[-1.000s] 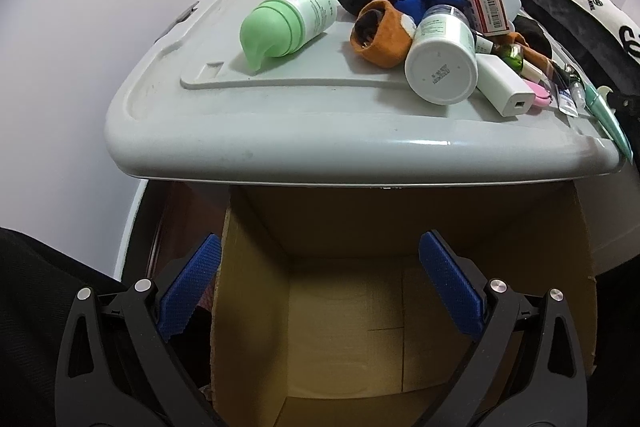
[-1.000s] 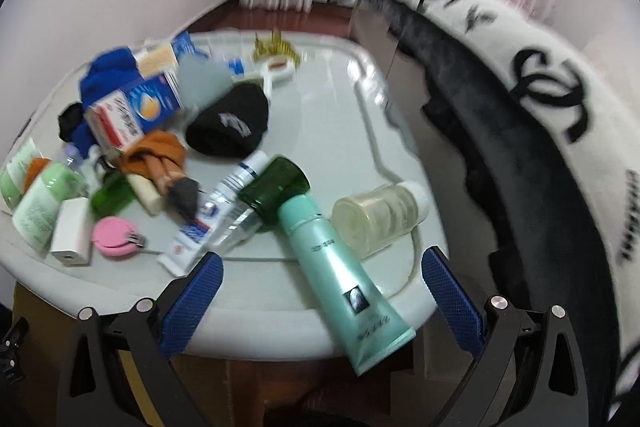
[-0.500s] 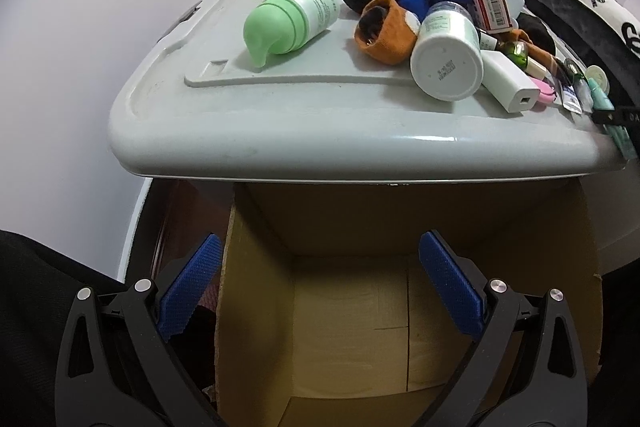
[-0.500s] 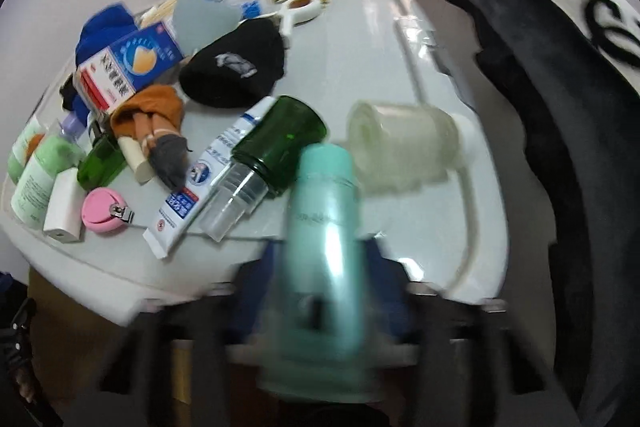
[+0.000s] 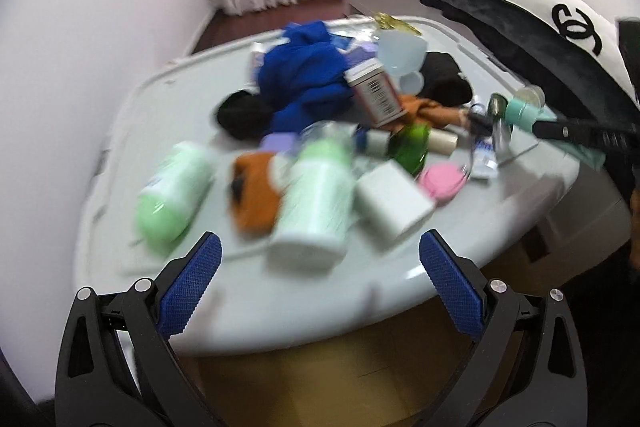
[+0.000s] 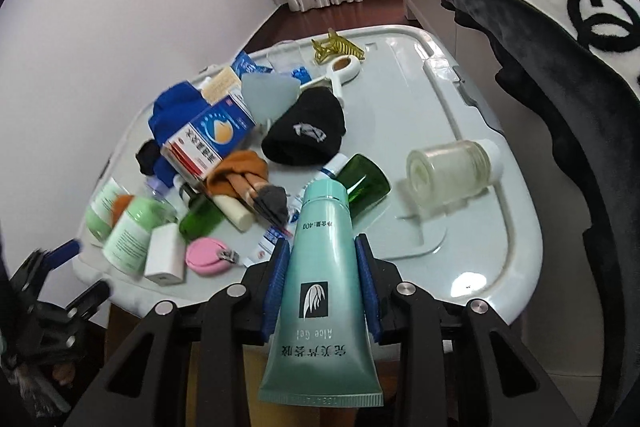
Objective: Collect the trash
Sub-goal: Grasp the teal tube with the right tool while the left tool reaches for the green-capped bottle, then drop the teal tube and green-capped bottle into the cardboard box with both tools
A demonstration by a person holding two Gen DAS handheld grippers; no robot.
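Right gripper (image 6: 322, 281) clamped on aloe gel tube (image 6: 320, 271); left gripper (image 5: 320, 283) spread wide, holding nothing.

We see the tube pinched between both blue pads (image 6: 275, 279), cap end pointing away over the grey bin lid (image 6: 460, 239), crimped end toward us. Just beyond its cap lie a green bottle (image 6: 366, 185) and a clear jar (image 6: 452, 173). The left view is blurred; a pale green bottle (image 5: 316, 203) and white charger (image 5: 392, 203) lie ahead of its fingers, with a cardboard box (image 5: 360, 379) below the lid.
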